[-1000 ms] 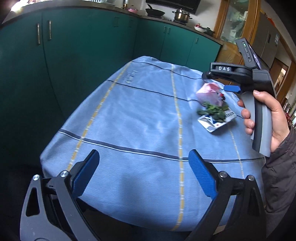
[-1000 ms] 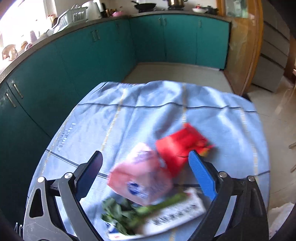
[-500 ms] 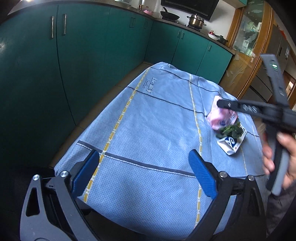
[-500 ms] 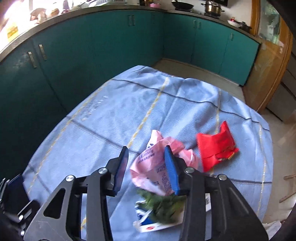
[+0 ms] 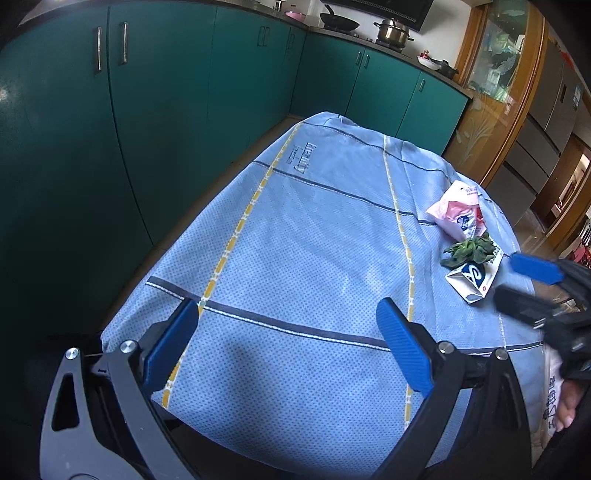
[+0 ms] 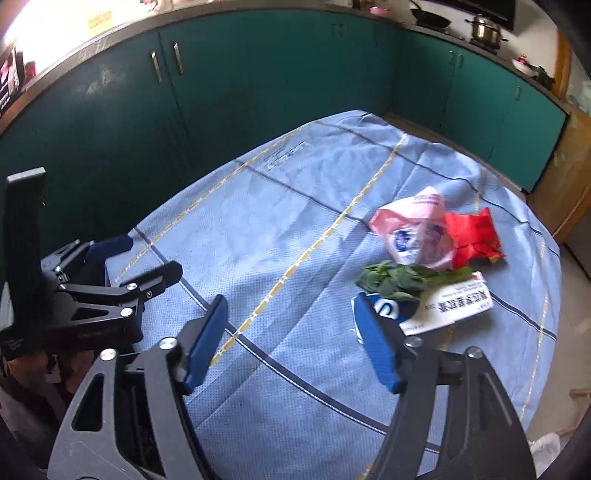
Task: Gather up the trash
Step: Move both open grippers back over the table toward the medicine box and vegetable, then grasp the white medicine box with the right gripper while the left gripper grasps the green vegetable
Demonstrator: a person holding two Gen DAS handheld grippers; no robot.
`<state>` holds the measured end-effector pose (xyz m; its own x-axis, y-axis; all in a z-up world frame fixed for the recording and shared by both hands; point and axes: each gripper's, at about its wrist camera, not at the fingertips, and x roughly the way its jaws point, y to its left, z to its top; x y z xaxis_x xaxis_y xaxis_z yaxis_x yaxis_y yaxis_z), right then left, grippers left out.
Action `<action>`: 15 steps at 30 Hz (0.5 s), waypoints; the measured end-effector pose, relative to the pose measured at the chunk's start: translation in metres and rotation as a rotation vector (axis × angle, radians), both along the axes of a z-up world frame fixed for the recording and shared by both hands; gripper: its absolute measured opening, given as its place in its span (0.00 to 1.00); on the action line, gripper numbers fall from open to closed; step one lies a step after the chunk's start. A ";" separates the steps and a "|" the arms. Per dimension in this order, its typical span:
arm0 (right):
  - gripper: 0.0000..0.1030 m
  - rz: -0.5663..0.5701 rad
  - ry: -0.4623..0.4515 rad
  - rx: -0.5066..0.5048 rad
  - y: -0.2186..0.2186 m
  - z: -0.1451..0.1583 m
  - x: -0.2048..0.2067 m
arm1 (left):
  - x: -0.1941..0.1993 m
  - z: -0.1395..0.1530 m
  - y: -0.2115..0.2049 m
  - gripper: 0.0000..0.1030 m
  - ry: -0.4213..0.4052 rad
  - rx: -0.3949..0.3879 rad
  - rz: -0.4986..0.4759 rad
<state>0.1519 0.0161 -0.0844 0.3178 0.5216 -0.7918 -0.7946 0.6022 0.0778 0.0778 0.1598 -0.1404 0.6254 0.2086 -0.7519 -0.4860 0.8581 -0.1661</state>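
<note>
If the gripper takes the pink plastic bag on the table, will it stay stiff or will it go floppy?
The pink plastic bag looks thin, crumpled and partly see-through, so it will probably sag and fold when lifted. It seems very light and may slip from smooth pads. It overlaps the red wrapper, so pulling it might drag that along.

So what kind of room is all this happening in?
Most likely a home kitchen: teal cabinets run along the walls, a steel pot and a pan sit on the counter, and a table under a blue cloth holds the trash.
</note>
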 end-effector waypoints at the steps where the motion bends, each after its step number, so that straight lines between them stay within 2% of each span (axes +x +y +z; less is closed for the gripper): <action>1: 0.76 -0.026 -0.005 0.017 -0.006 0.004 0.001 | 0.000 -0.001 0.001 0.94 0.003 -0.003 0.002; 3: 0.83 -0.100 -0.037 0.030 -0.019 0.011 0.006 | 0.000 -0.003 0.001 0.94 0.010 -0.007 0.004; 5: 0.85 -0.171 -0.066 0.024 -0.027 0.013 0.011 | 0.000 -0.005 0.001 0.94 0.016 -0.009 0.005; 7: 0.86 -0.266 -0.050 0.035 -0.043 0.011 0.023 | 0.000 -0.006 0.002 0.94 0.018 -0.009 0.008; 8: 0.87 -0.299 -0.027 0.047 -0.049 0.009 0.029 | -0.001 -0.006 0.002 0.94 0.019 -0.009 0.009; 12: 0.89 -0.506 0.173 0.144 -0.089 -0.018 0.062 | 0.000 -0.007 0.003 0.94 0.021 -0.019 0.007; 15: 0.89 -0.611 0.234 0.178 -0.104 -0.030 0.077 | 0.001 -0.008 0.002 0.94 0.023 -0.020 0.004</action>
<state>0.2286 -0.0881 -0.1147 0.4280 0.4318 -0.7940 -0.2657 0.8998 0.3461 0.0787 0.1615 -0.1483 0.6067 0.1957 -0.7704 -0.4933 0.8527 -0.1718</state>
